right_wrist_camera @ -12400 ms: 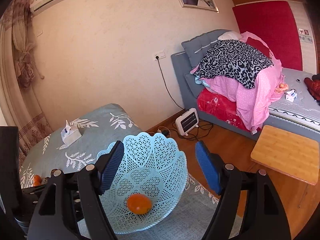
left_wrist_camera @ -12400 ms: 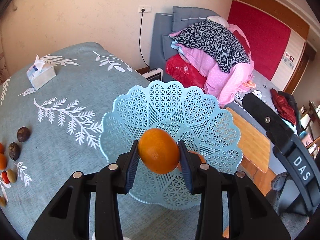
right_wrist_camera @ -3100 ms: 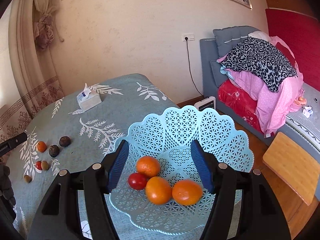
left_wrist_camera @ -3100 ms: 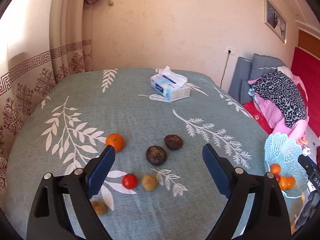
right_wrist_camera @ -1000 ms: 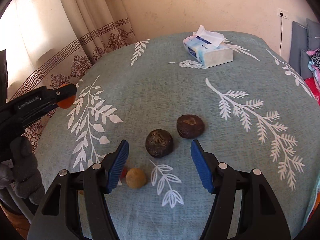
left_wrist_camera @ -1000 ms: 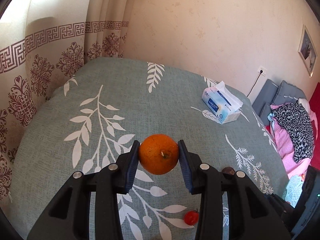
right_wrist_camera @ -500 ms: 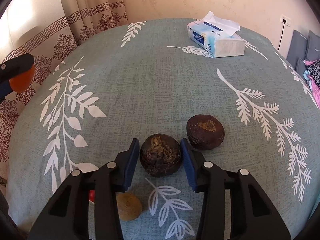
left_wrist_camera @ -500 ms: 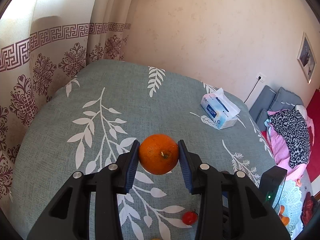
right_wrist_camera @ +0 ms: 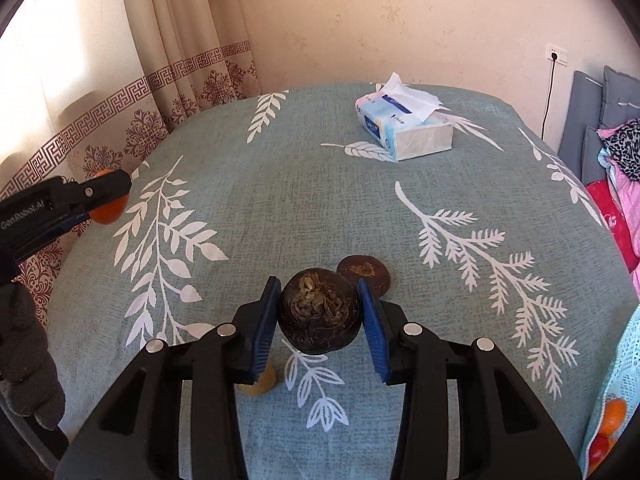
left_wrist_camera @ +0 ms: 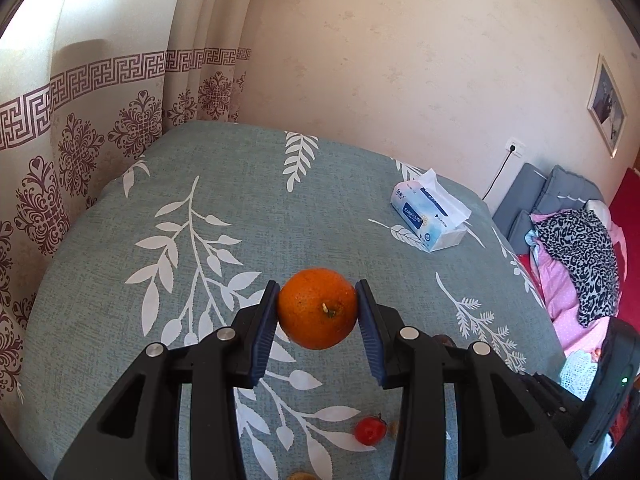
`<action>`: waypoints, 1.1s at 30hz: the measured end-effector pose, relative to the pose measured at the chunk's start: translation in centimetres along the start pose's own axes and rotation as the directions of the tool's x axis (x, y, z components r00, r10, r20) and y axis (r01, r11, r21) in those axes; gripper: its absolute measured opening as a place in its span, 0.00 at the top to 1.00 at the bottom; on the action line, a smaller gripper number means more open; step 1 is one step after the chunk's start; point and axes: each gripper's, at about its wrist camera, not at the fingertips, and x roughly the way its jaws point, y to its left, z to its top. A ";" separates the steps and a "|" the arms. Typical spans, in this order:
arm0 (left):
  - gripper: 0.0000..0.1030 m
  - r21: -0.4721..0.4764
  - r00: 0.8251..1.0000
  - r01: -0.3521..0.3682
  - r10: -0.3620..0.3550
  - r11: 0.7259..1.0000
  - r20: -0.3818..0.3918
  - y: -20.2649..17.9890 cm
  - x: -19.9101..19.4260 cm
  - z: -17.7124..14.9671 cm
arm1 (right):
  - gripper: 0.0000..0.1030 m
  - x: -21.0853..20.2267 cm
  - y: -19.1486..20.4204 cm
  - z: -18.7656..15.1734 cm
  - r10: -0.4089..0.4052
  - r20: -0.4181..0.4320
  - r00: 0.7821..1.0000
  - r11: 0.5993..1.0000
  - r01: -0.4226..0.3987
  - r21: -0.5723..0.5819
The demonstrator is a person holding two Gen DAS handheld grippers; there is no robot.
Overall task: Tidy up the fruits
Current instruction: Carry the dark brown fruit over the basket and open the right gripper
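Orange (left_wrist_camera: 317, 307) clamped in left gripper (left_wrist_camera: 318, 322), dark fruit (right_wrist_camera: 319, 311) in right gripper (right_wrist_camera: 319, 322)

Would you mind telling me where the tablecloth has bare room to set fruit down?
The wide stretch between the curtain and the tissue box is free. It is crowded near the brown fruit, the tan fruit and the tomato.

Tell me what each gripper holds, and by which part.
Left gripper holds an orange by its sides. Right gripper holds a dark fruit by its sides.
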 end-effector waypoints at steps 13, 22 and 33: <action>0.62 0.050 0.999 0.040 -0.040 0.998 0.019 -2.2 -1.4 -0.5 | 0.60 -9.4 -6.9 -1.4 -0.106 0.114 0.988 0.990 0.094 0.105; 0.62 0.107 0.998 0.060 -0.061 0.992 0.011 -4.5 -1.6 -1.5 | 0.60 -14.5 -15.2 -4.9 -0.250 0.110 0.962 0.940 0.213 0.266; 0.62 0.197 0.995 0.102 -0.098 0.975 -0.030 -8.2 -1.4 -3.9 | 0.60 -15.0 -23.2 -10.4 -0.311 -0.041 0.950 0.850 0.297 0.435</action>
